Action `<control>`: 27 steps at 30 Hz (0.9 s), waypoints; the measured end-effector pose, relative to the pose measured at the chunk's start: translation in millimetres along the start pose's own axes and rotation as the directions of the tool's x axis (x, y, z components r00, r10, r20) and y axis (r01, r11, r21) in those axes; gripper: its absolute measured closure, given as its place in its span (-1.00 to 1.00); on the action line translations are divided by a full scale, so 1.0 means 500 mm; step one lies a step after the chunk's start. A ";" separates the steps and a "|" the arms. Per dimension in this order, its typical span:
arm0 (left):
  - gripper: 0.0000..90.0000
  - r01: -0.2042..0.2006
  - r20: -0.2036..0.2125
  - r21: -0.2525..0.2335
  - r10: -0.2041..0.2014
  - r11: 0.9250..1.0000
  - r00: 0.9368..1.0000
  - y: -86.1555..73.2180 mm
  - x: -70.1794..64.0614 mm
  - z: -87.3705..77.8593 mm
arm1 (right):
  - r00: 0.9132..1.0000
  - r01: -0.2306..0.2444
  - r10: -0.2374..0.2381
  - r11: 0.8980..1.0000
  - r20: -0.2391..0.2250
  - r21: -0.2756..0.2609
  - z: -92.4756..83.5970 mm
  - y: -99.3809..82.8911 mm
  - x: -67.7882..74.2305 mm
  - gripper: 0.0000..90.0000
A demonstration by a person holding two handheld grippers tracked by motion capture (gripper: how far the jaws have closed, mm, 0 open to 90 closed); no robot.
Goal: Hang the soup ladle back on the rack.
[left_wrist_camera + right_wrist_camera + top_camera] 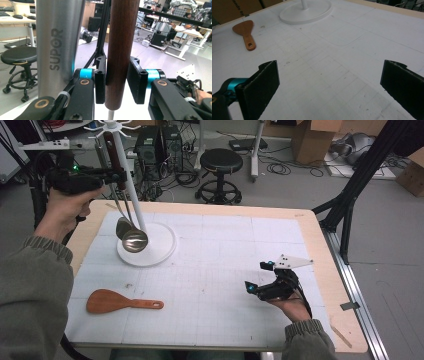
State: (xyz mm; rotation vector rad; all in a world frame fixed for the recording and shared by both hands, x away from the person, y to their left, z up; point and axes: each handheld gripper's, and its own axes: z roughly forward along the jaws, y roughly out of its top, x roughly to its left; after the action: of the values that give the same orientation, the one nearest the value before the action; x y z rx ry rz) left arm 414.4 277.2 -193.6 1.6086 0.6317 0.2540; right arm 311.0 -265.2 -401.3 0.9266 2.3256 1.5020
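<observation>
Ladle (131,238), steel-bowled with a dark brown wooden handle (121,50), hangs on the white rack (131,185) at about ten o'clock on my table (320,250); its bowl sits low beside the pole, just over the rack's round white base (159,251). A second utensil with a wide steel handle (58,42) stamped SUPOR hangs right next to it.

My left hand-held gripper (117,175) is raised to the upper part of that wooden handle. In the left gripper view the handle stands upright between the two black pads (136,82): the pad at nine o'clock lies against the wood, while the pad at three o'clock looks to stand a sliver clear of it, so I read the jaws as parted around the handle, not squeezing it. The handle's lower end shows just below the pads.

My right hand-held gripper (256,276) rests low over the table at about four o'clock, well apart from the rack, carried in my right hand (292,307). Its jaws are spread wide with nothing between them; the right gripper view looks across the bare white grid mat (332,70) toward the rack base.

An orange-brown wooden rice paddle (117,302) lies flat on the mat at about eight o'clock, blade toward nine, handle toward three, well apart from both hand-held grippers.
</observation>
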 end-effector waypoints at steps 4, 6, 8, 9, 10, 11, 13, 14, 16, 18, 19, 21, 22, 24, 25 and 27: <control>0.49 -0.005 0.000 0.005 0.005 1.000 1.000 0.000 -0.001 -0.003 | 1.000 -0.008 0.008 1.000 -0.007 0.002 0.001 0.000 0.001 -0.97; 0.45 -0.005 -0.002 0.005 0.005 1.000 1.000 0.000 -0.002 -0.004 | 1.000 -0.002 0.002 1.000 -0.006 0.001 0.001 0.000 0.002 -0.97; 0.42 -0.001 -0.005 0.005 0.001 1.000 1.000 0.000 -0.004 -0.004 | 1.000 -0.003 0.003 1.000 -0.008 0.002 0.002 0.000 0.002 -0.97; 0.42 -0.004 -0.003 0.006 0.004 1.000 1.000 0.000 -0.004 -0.004 | 1.000 -0.003 0.003 1.000 -0.008 0.002 0.002 0.000 0.002 -0.97; 0.41 -0.006 -0.003 0.005 0.006 1.000 1.000 0.000 -0.004 -0.004 | 1.000 -0.002 0.002 1.000 -0.009 0.002 0.002 0.000 0.002 -0.97; 0.40 -0.007 -0.002 0.007 0.007 1.000 1.000 0.000 -0.005 -0.004 | 1.000 -0.002 0.002 1.000 -0.009 0.002 0.002 0.000 0.002 -0.97; 0.38 -0.004 -0.001 0.005 0.004 1.000 1.000 0.000 -0.006 -0.004 | 1.000 0.001 -0.001 1.000 -0.012 0.000 0.002 0.000 0.002 -0.97; 0.37 -0.009 -0.003 0.008 0.009 1.000 1.000 0.000 -0.007 -0.004 | 1.000 0.001 -0.001 1.000 -0.013 0.000 0.002 0.001 0.002 -0.97; 0.35 -0.009 -0.004 0.007 0.009 1.000 1.000 0.000 -0.009 -0.004 | 1.000 0.000 0.000 1.000 -0.015 0.002 0.003 0.000 0.003 -0.97; 0.32 -0.012 -0.011 0.010 0.013 1.000 1.000 0.001 -0.012 -0.004 | 1.000 0.001 -0.001 1.000 -0.017 0.001 0.003 0.001 0.003 -0.97; 0.30 -0.018 -0.016 0.013 0.018 1.000 1.000 0.001 -0.014 -0.006 | 1.000 0.003 -0.003 1.000 -0.018 0.002 0.003 0.001 0.003 -0.97; 0.28 -0.026 -0.023 0.019 0.026 0.999 0.999 0.002 -0.017 -0.008 | 1.000 0.001 -0.001 1.000 -0.019 0.002 0.003 0.001 0.003 -0.97; 0.28 -0.025 -0.026 0.018 0.025 1.000 0.999 0.002 -0.018 -0.009 | 1.000 0.002 -0.002 1.000 -0.020 0.002 0.003 0.001 0.003 -0.97; 0.27 -0.035 -0.036 0.014 0.036 0.999 0.999 0.001 -0.020 -0.013 | 1.000 0.003 -0.003 1.000 -0.022 0.001 0.003 0.001 0.004 -0.97; 0.27 -0.034 -0.038 0.007 0.034 0.999 0.999 -0.001 -0.021 -0.015 | 1.000 0.002 -0.002 1.000 -0.024 0.001 0.003 0.001 0.004 -0.97; 0.29 -0.029 -0.044 -0.002 0.029 1.000 0.999 -0.004 -0.020 -0.020 | 1.000 0.003 -0.003 1.000 -0.022 0.002 0.003 0.001 0.004 -0.97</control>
State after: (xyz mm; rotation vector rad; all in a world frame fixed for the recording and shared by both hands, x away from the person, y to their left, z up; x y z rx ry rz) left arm 400.7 280.3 -192.2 1.6141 0.6418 0.3126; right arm 310.3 -262.4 -401.3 0.9107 2.3438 1.5166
